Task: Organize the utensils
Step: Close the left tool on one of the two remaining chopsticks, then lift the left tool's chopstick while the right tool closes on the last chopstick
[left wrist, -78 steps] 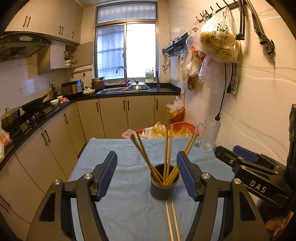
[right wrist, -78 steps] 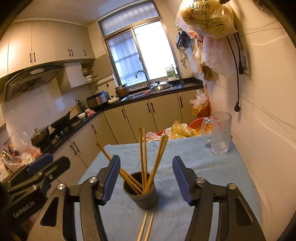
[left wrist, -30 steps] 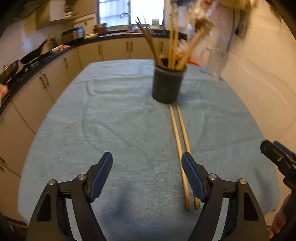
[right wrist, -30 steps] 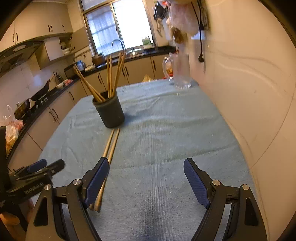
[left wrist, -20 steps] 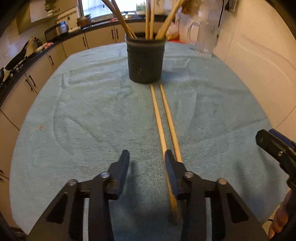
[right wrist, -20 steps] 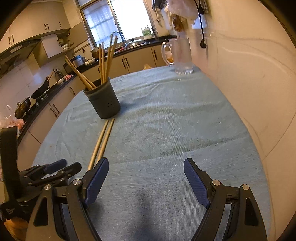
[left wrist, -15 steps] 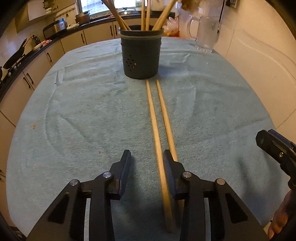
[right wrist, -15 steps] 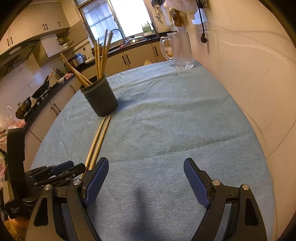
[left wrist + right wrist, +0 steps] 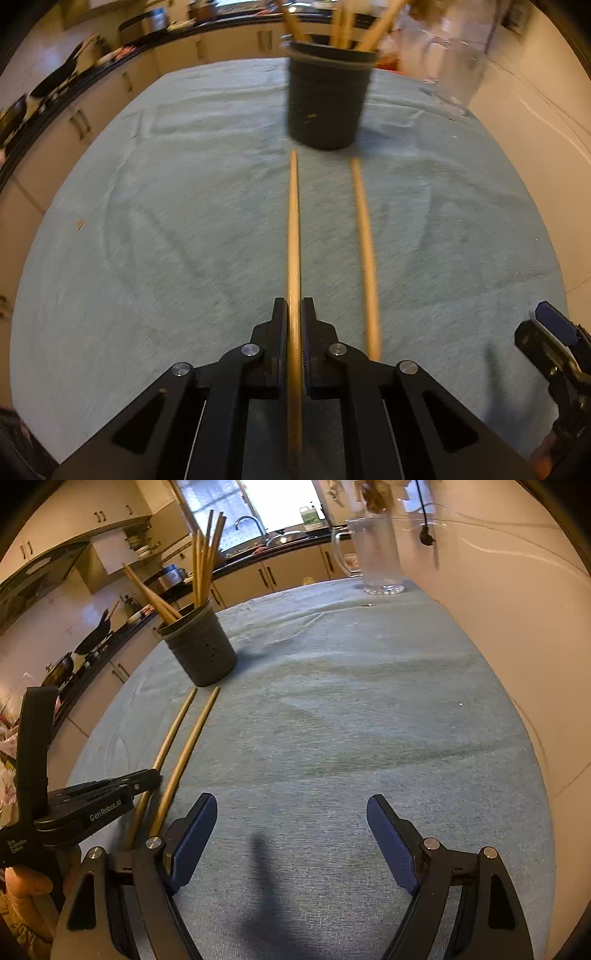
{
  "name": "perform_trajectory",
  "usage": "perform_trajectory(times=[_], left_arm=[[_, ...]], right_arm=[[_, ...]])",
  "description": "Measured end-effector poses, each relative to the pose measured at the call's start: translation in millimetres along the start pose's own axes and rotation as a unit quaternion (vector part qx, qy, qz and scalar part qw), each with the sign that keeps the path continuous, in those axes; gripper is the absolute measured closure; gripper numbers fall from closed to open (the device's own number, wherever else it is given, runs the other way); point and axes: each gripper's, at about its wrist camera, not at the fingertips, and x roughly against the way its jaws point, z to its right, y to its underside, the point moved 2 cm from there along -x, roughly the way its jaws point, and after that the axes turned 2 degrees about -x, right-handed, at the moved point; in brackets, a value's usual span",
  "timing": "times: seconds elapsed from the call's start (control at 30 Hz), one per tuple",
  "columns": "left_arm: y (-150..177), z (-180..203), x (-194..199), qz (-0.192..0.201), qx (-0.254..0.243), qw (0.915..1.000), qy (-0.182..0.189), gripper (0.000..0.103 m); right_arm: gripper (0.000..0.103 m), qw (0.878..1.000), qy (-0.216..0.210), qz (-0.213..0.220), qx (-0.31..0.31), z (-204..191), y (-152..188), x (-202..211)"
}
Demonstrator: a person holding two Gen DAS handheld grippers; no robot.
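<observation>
A dark utensil cup (image 9: 328,107) holding several wooden chopsticks stands on the teal cloth; it also shows in the right wrist view (image 9: 201,651). Two loose chopsticks lie in front of it. My left gripper (image 9: 294,314) is shut on the near end of the left chopstick (image 9: 294,229), which points toward the cup. The second chopstick (image 9: 364,236) lies free to its right. In the right wrist view both chopsticks (image 9: 192,731) run side by side, with the left gripper (image 9: 147,777) on their near end. My right gripper (image 9: 291,823) is open and empty above bare cloth.
A clear glass pitcher (image 9: 376,557) stands at the table's far right by the wall (image 9: 517,609). The teal cloth (image 9: 351,709) covers the table. Kitchen counters (image 9: 110,642) run along the left and back. The right gripper shows at the lower right of the left wrist view (image 9: 557,350).
My left gripper has dropped to the cloth, moved forward and closed from open onto the left chopstick. My right gripper has stayed open, moving little.
</observation>
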Motion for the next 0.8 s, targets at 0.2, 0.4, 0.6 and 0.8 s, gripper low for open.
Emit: perform_trajectory(times=[0.2,0.4,0.6,0.8], left_arm=[[16,-34,12,-0.042,0.033,0.9985,0.013,0.096],[10,-33,35,-0.033,-0.004,0.9984,0.045,0.094],[-18,-35,17,-0.027,-0.044,0.9984,0.024,0.085],[-51,-59,-15,-0.028,-0.013,0.9982,0.050,0.085]], right_arm=[[0.016,1.000,-0.002,-0.009,0.003,-13,12,2],[0.016,1.000,0.006,-0.018,0.022,-34,14,2],[0.017,0.998,-0.009,-0.051,0.040,-64,-8,-23],[0.045,0.994,0.003,-0.091,0.065,-85,-41,-77]])
